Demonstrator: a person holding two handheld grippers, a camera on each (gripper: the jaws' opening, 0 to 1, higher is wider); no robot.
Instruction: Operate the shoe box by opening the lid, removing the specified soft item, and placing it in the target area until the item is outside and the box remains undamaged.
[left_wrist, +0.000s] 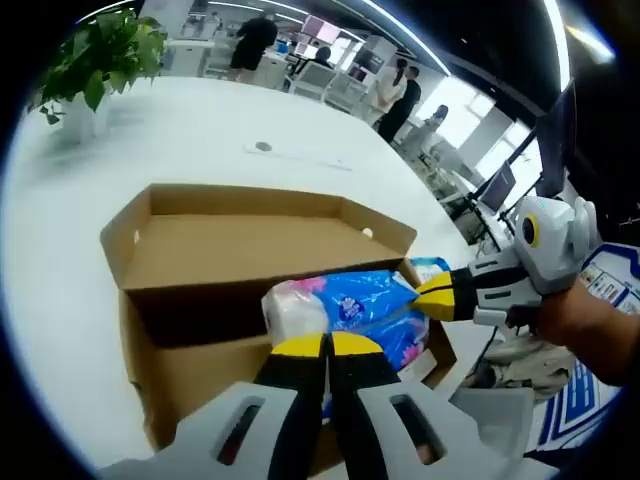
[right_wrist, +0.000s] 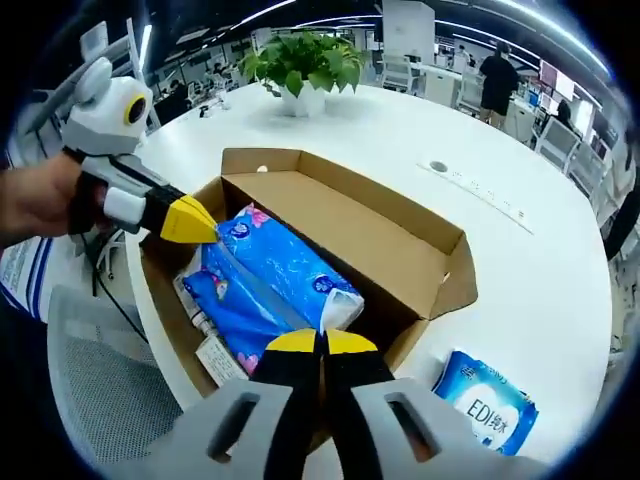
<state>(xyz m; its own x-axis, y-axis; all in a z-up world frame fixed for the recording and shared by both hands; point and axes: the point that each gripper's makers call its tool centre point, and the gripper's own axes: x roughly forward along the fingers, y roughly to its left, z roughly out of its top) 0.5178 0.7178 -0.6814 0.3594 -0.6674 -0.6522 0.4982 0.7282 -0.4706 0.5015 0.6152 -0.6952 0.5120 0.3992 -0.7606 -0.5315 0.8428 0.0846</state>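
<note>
Left gripper view: we see the open box (left_wrist: 250, 290) on the white table (left_wrist: 180, 130), its lid (left_wrist: 250, 245) folded back, and inside it the blue soft pack (left_wrist: 365, 305) with a white roll end (left_wrist: 293, 312) facing us. Our left gripper (left_wrist: 326, 347) rises from below with its yellow tips pressed together at the near edge of the pack; we cannot tell whether they pinch its wrapper. The right gripper (left_wrist: 440, 297) enters from the right, tips clenched, touching the pack's far end. A plant (left_wrist: 100, 55) stands at the table's far side. Right gripper view: the box (right_wrist: 330, 260) holds the pack (right_wrist: 270, 285), a card (right_wrist: 222, 362) beside it; the right gripper (right_wrist: 320, 343) meets the pack's near end, the left gripper (right_wrist: 190, 220) its far corner. A wipes packet (right_wrist: 485, 395) lies outside, near the box.
</note>
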